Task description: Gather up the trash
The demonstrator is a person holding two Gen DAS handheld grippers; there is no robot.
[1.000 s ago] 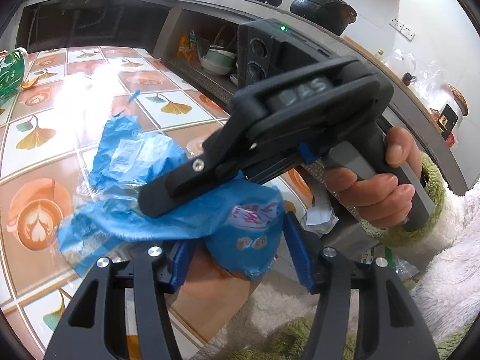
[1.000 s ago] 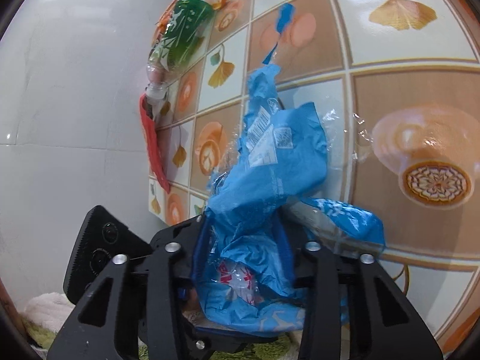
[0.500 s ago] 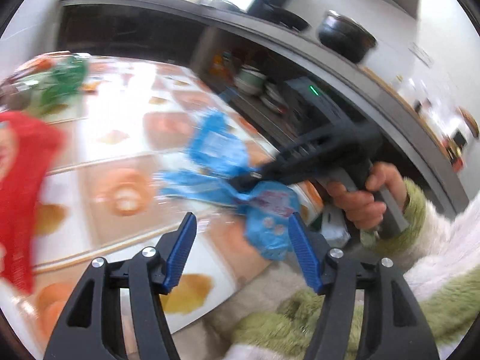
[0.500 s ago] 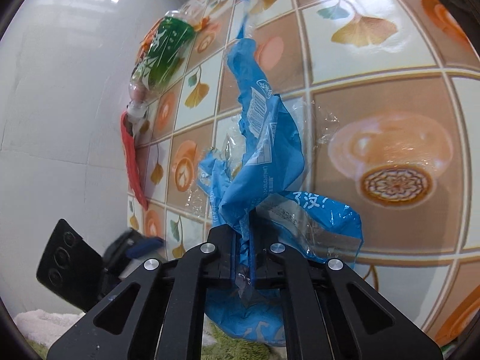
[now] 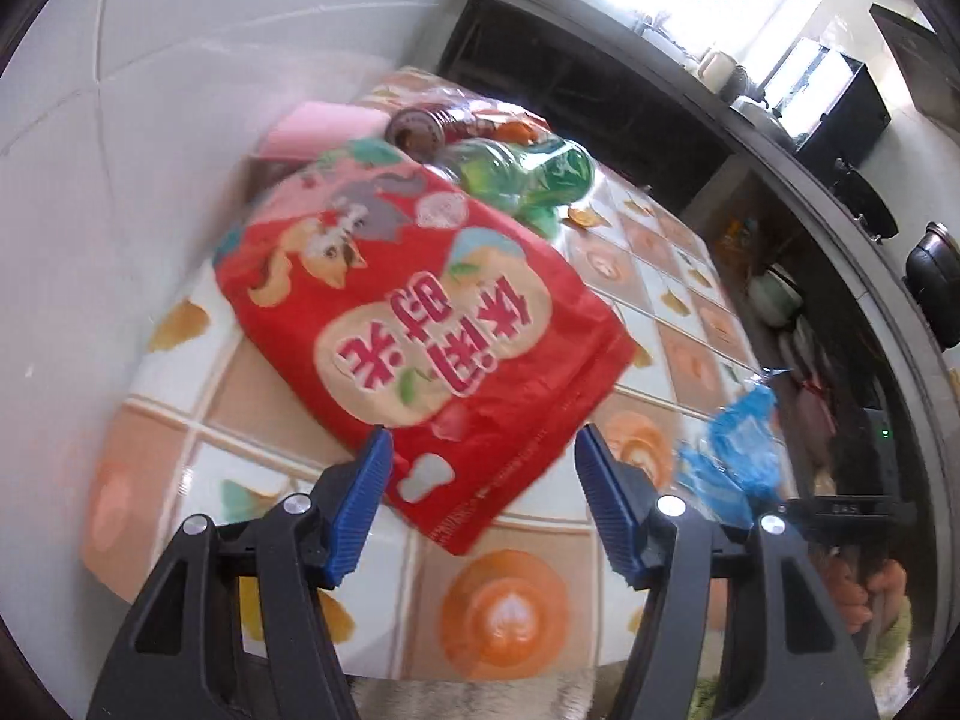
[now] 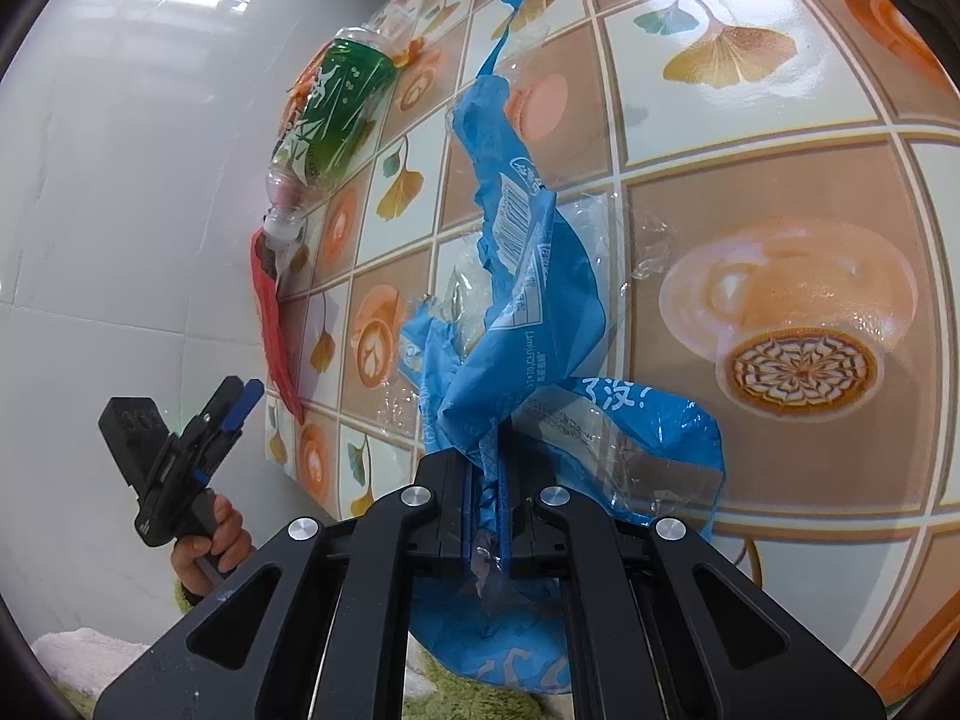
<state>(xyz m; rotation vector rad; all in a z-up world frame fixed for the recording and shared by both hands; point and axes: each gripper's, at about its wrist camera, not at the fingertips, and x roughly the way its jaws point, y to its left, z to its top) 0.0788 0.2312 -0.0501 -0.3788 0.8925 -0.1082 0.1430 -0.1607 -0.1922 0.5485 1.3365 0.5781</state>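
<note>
My right gripper (image 6: pixel 486 468) is shut on a crumpled blue plastic wrapper (image 6: pixel 528 312) that trails over the tiled table; the wrapper also shows in the left wrist view (image 5: pixel 741 450). My left gripper (image 5: pixel 483 492) is open and empty, its jaws on either side of the near corner of a flat red snack bag (image 5: pixel 420 312). The red bag shows edge-on in the right wrist view (image 6: pixel 276 324). A green plastic bottle (image 5: pixel 522 180) lies behind the bag, against the wall; it also shows in the right wrist view (image 6: pixel 330 114). My left gripper appears in the right wrist view (image 6: pixel 237 405).
The table (image 5: pixel 504 606) has a patterned orange and white tile top and stands against a white wall (image 5: pixel 120 120). A pink object (image 5: pixel 324 129) and a dark bottle cap (image 5: pixel 414 126) lie behind the red bag. Dark shelves with bowls and pots (image 5: pixel 774 294) stand to the right.
My left gripper has let go of the blue wrapper and swung left to the red bag. My right gripper has shut on the wrapper and holds it alone.
</note>
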